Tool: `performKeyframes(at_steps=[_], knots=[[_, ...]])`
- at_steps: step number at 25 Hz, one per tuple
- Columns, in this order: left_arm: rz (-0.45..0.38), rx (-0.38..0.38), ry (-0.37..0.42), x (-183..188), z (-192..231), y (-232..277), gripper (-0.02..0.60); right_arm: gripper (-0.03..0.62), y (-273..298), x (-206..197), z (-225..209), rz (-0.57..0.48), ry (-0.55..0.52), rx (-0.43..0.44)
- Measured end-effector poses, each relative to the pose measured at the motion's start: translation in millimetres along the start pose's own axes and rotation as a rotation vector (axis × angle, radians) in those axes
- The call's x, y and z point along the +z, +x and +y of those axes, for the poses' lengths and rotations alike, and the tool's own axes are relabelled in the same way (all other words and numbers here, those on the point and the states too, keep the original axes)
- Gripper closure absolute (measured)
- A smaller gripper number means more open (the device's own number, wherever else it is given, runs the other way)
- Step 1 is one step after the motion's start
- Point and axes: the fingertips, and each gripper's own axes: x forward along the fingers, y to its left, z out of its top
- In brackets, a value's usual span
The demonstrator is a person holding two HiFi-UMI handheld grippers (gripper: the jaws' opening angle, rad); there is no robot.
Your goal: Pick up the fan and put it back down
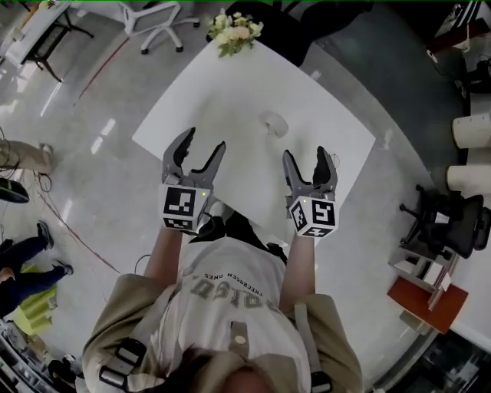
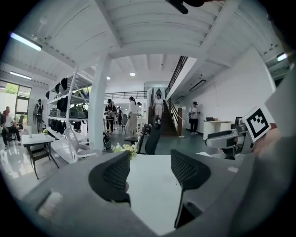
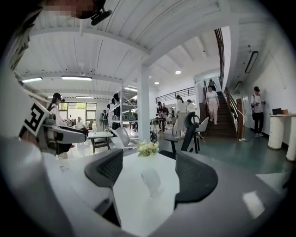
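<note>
- Under both grippers, a white table (image 1: 230, 100) is seen, set cornerwise on a glossy pale floor (image 1: 100, 192). Most of its top is bare, and open floor is left along its left and right edges.
- Forearms (image 1: 165, 253) are held forward, side by side and well apart. The torso behind them is cut off by the lower edge of the head view.
- Left gripper (image 1: 205, 140) is held above the table's near left edge, pointed almost level. Its jaws are spread wide, with only bare tabletop seen through the gap.
- Right gripper (image 1: 305, 153) is held above the near right edge, likewise almost level. Its jaws are spread wide and grip nothing, and the fan (image 1: 275, 123) is framed in the gap, far ahead.
- White office chair (image 1: 157, 23) is parked off the far left edge, partly cut off by the frame.
- Flowers (image 1: 234, 32) are stood at the table's far corner.
- Fan, small and white, is set on the tabletop ahead of the right gripper, apart from both grippers. Its outline is faint against the white top and its detail cannot be made out.
</note>
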Motion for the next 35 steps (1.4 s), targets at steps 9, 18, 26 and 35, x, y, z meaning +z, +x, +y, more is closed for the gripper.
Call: performKeyframes(at_steps=[9,18,26,35], knots=[[-0.065,-0.046,0.052,26,-23,-5,0.403,0.426,-38,28,2,-0.065,-0.033,-0.045],[-0.102,-0.020,0.058,35,-22,-18,0.557,0.530,-56,38,2,-0.093,-0.074,-0.069],[-0.101,-0.028,0.046,37,-25,-19,0.569,0.592,-64,49,0,-0.110,-0.104,-0.069],[-0.115,-0.018,0.057,40,-29,-19,0.569,0.592,-68,55,-3,-0.120,-0.102,-0.078]])
